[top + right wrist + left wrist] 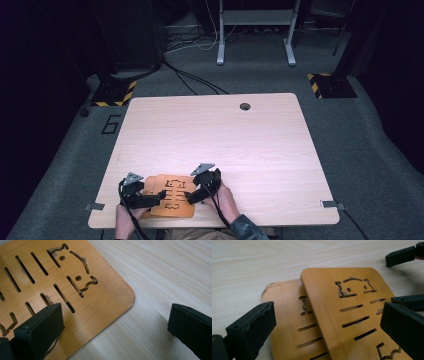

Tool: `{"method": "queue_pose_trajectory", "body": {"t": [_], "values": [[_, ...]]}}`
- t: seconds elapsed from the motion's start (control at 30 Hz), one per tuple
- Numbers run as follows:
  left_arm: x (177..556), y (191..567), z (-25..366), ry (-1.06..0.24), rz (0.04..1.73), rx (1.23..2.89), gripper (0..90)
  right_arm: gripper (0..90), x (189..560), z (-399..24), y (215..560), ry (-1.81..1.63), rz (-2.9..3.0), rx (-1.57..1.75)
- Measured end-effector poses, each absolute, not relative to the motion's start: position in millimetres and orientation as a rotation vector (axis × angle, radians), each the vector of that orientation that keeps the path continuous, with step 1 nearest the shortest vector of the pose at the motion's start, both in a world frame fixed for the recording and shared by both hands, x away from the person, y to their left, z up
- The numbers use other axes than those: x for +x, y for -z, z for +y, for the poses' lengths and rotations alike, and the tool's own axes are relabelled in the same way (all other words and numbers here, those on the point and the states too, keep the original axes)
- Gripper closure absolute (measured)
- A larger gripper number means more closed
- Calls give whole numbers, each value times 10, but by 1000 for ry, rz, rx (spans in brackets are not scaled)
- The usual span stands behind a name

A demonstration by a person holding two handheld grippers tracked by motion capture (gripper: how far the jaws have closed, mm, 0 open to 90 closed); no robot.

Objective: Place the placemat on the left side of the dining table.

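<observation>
**Now Flanked by Open Tongs: Two Bamboo Boards at the Table's Near Edge**

Stacked askew near the front edge of the table (210, 135): two slotted bamboo boards, the top board (352, 305) fanned off the lower board (287, 315) so that a strip of the lower one lies bare on one side. Cut through the top board, a cat face above rows of slits. Poised at the stack's left, the left tongs (150, 199), jaws wide apart and straddling both boards, gripping nothing. Set at the right edge, the right tongs (192, 196), likewise spread, one jaw over the top board's corner and the other over bare wood. Apparently placed so for separating or squaring the pair, an offset edge giving each side something to catch.
</observation>
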State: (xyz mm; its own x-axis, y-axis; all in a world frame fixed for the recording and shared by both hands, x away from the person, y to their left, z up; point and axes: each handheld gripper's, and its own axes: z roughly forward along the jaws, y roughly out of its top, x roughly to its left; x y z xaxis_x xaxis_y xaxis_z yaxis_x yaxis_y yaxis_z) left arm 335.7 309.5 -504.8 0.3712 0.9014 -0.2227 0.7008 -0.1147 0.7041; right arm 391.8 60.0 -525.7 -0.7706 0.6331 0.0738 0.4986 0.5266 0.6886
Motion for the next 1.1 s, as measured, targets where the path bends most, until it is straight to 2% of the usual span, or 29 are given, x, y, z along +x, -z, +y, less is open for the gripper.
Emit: {"method": "queue_pose_trajectory", "body": {"t": [0.2,0.47,0.53,0.8,0.83,1.1], "values": [[3404,5089,2964,-277,1384,1923,0,0,3921,598,5257,-1072,2576,961],[3421,5114,2865,-274,1372,1956,3,0,3920,598,5258,-1072,2573,965],[3425,5102,2845,-276,1363,1974,47,0,3919,598,5259,-1074,2573,969],[3422,5090,2856,-288,1383,1955,101,0,3920,598,5258,-1073,2571,974],[3421,5089,2862,-294,1386,1951,146,0,3921,597,5258,-1073,2571,973],[3419,5080,2900,-295,1401,1931,206,0,3923,597,5259,-1074,2569,978]]}}
